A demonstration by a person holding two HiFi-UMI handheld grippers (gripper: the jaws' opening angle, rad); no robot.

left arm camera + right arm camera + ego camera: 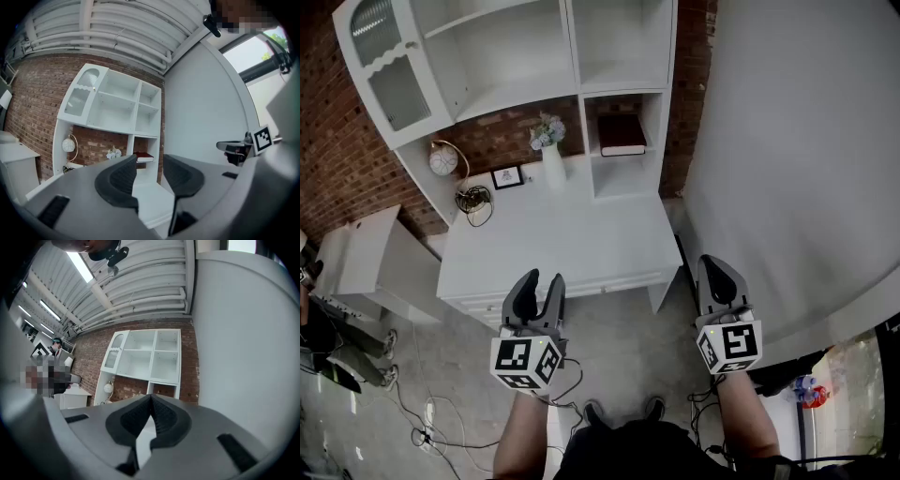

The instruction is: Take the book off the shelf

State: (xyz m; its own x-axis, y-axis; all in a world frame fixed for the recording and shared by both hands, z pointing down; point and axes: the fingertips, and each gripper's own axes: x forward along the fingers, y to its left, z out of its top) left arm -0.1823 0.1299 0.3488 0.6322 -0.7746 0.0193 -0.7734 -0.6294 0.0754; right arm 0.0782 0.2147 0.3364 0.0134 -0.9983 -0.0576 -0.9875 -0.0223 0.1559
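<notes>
I hold my left gripper (540,277) level in front of the white desk (572,234). Its jaws stand partly apart, about half way, and nothing is between them. In the left gripper view I see through the gap only the far shelf. My right gripper (713,263) is also level, to the right of the desk's corner. Its jaws are pressed together at the tips and hold nothing.

The book (622,135) is dark red with a pale edge of pages. It lies flat in the lower right compartment of the white shelf unit (572,47), which stands at the back of the desk against a brick wall (328,112). It is alone in this compartment. Both grippers are well apart from it, on the near side of the desk.

To the left of the book's compartment, on the desk top, stands a white vase (554,167) with pale flowers. Further left are a small picture frame (507,177), a coil of dark cable (474,200) and a round white lamp (442,161) on a brass arc. The upper left part of the shelf unit has a glass door (389,66). The other open compartments that I can see hold nothing. A large white wall (797,141) is to the right of the desk. A low white cabinet (366,253) stands to its left.
</notes>
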